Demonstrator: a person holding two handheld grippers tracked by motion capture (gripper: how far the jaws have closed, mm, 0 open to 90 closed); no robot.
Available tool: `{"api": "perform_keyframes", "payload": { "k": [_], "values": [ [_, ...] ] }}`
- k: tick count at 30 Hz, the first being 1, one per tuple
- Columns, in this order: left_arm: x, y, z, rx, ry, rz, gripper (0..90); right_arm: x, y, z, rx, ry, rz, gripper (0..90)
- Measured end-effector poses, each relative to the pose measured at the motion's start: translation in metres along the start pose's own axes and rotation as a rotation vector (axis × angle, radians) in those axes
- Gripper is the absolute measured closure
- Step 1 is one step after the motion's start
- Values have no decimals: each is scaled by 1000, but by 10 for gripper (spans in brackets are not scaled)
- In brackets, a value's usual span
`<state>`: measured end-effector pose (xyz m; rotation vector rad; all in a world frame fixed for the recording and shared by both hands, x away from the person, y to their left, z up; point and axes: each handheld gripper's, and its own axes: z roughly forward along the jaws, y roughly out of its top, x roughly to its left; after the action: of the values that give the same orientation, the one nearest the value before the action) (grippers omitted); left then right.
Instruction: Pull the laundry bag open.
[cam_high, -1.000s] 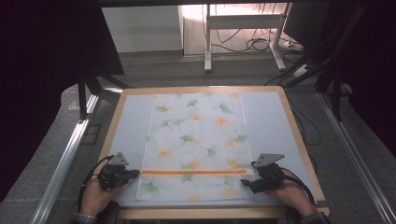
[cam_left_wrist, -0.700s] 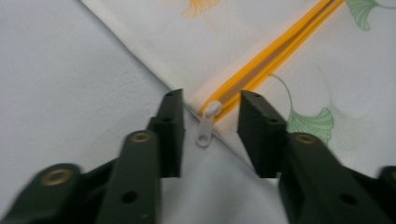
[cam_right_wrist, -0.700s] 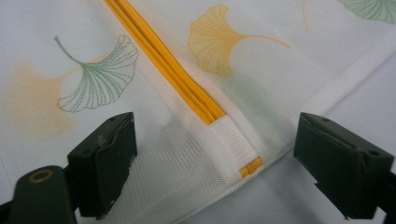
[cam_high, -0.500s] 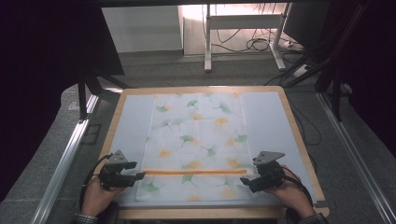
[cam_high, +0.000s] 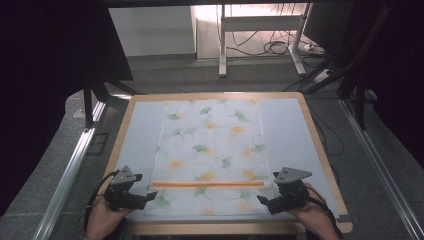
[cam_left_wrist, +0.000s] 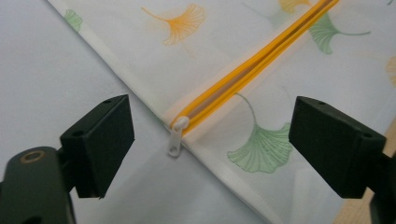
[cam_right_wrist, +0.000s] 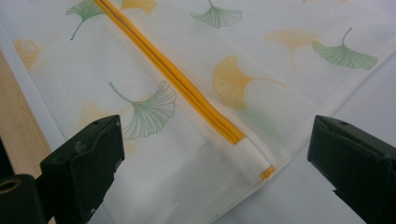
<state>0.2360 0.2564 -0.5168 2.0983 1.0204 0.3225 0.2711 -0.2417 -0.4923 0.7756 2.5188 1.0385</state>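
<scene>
Both grippers let go at the ends of the zipper

The leaf-print bag (cam_high: 210, 155) lies flat mid-table (cam_high: 290, 130). The left gripper (cam_left_wrist: 210, 140) has just been opening, jaws spread around the white zipper pull (cam_left_wrist: 176, 136) without touching; the right gripper (cam_right_wrist: 215, 163) has also been opening, spread wide around the orange zipper (cam_right_wrist: 187, 91)'s far end.

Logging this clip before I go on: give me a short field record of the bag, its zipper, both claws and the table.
bag: white mesh bag with ginkgo-leaf print, lying flat on the table
zipper: orange zipper across the near end, closed along its visible length
pull: white pull at the bag's left edge, lying free
left claw: left claw jaws have just been opening, wide apart either side of the pull, not touching it
right claw: right claw jaws have just been opening, astride the zipper's other end, nothing gripped
</scene>
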Motion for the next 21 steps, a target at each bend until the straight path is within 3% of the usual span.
{"api": "perform_keyframes", "payload": {
  "k": [6, 12, 21],
  "values": [
    [-2, -8, -3, 3, 1, -15, 47, 4, -8, -9, -7, 3, 21, 34],
    [-4, -9, -4, 3, 12, -14, 47, 6, -14, -14, -1, 5, 37, 32],
    [-7, -8, -1, 37, 33, 6, 27, 3, -21, -24, -21, 12, 104, 27]
  ]
}}
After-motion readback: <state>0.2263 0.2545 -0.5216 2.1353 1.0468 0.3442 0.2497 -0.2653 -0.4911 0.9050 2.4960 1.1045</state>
